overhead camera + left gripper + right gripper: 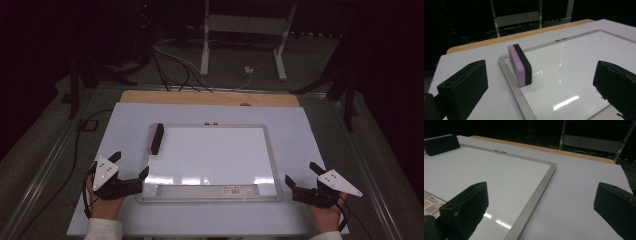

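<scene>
Two grippers rest at the near corners of a whiteboard point(215, 155) that lies flat on the table point(300, 130), and both stand wide with nothing between their jaws. The left gripper point(131, 165) sits just beside the board's near left corner, its inner jaw reaching the frame there; in the left gripper view its jaws point(541, 87) straddle the frame's left rail. An eraser point(156, 138), black with a purple side, lies on the board's far left corner along that rail, ahead of the left gripper and apart from it; the left gripper view shows the eraser point(520, 65) on edge, purple face toward the frame. The right gripper point(302, 175) hovers or rests off the board's near right corner, near the frame but clear of it, with the table's bare top under its jaws point(541, 212). From there the eraser point(441, 144) lies well apart at the far side of the board. A barcode label point(233, 189) sits on the board's near strip. The table top is pale with a wooden edge point(210, 97) at the far side. Beyond it the room is dark, with cables point(170, 65) on the floor and a white stand's legs point(242, 45).
</scene>
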Action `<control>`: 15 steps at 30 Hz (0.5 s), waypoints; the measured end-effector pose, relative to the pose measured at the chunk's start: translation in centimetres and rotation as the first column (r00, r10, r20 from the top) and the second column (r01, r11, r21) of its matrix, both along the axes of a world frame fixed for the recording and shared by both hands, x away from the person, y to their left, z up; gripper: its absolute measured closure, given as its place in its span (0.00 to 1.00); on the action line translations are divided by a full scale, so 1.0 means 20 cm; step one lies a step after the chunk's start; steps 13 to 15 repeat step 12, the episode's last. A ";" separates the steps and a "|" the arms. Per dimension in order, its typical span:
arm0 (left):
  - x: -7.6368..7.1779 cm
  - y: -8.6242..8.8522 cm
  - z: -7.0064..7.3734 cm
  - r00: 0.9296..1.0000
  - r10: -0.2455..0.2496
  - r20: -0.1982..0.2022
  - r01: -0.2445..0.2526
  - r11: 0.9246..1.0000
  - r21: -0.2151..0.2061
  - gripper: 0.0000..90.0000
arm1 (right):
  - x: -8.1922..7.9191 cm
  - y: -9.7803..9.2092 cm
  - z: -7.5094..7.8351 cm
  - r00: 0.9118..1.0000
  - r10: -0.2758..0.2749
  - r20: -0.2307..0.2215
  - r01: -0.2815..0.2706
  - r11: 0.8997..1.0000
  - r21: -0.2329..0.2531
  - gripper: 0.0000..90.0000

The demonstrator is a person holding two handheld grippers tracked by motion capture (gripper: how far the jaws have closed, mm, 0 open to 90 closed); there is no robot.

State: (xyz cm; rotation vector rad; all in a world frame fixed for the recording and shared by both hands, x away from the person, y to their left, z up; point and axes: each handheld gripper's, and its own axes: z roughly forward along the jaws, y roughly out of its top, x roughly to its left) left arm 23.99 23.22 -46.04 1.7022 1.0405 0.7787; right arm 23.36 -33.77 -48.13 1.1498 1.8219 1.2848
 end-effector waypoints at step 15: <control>-0.01 0.04 0.00 1.000 0.018 0.007 -0.018 1.000 -0.014 0.01 | 0.00 -0.02 0.00 1.000 -0.024 -0.010 0.024 1.000 -0.002 0.00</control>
